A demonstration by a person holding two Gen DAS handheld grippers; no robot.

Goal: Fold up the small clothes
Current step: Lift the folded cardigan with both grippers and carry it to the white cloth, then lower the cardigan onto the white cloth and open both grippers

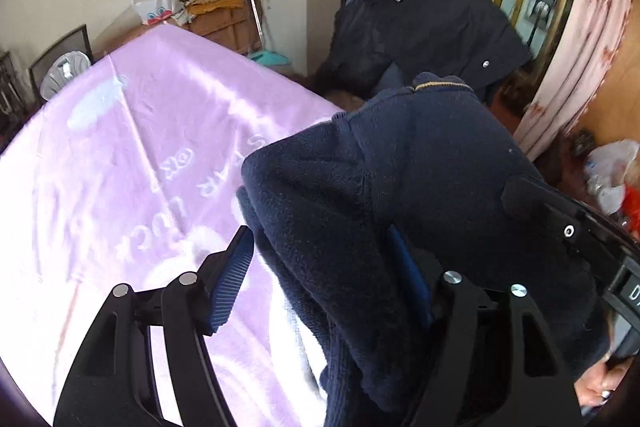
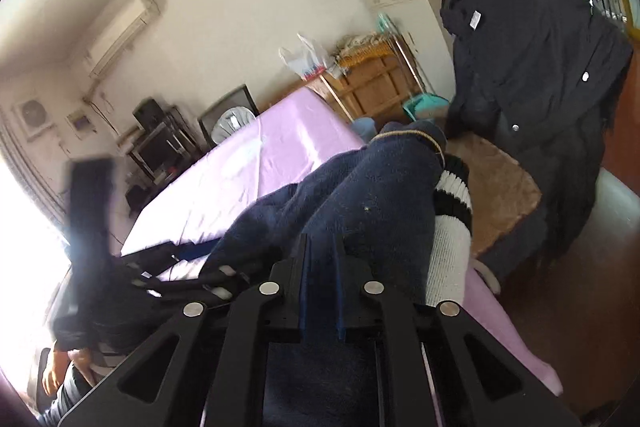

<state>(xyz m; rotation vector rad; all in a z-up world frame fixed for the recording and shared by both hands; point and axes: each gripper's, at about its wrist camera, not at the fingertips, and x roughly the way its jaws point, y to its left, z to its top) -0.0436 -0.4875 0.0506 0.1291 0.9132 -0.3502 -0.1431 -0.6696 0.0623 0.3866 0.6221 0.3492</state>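
Observation:
A navy fleece sweater (image 1: 392, 179) is held up above the lilac bedsheet (image 1: 120, 147), its tan-trimmed collar (image 1: 436, 85) uppermost. My left gripper (image 1: 320, 267) stands open, blue pads wide apart, with sweater fabric hanging between them and over the right-hand finger (image 1: 408, 275). In the right wrist view my right gripper (image 2: 320, 263) is shut on a fold of the navy sweater (image 2: 372, 195). A black-and-white striped cuff (image 2: 452, 211) hangs at its right side. The left gripper (image 2: 180, 259) shows blurred at the left, low over the sheet (image 2: 248, 167).
A dark coat (image 1: 420, 23) is draped over a chair with a brown cushion (image 2: 500, 195) beside the bed. A wooden cabinet (image 1: 224, 23) and a plastic bag (image 1: 154, 3) stand by the far wall. A pink curtain (image 1: 580, 67) hangs right. A person's hand (image 2: 56, 375) is at lower left.

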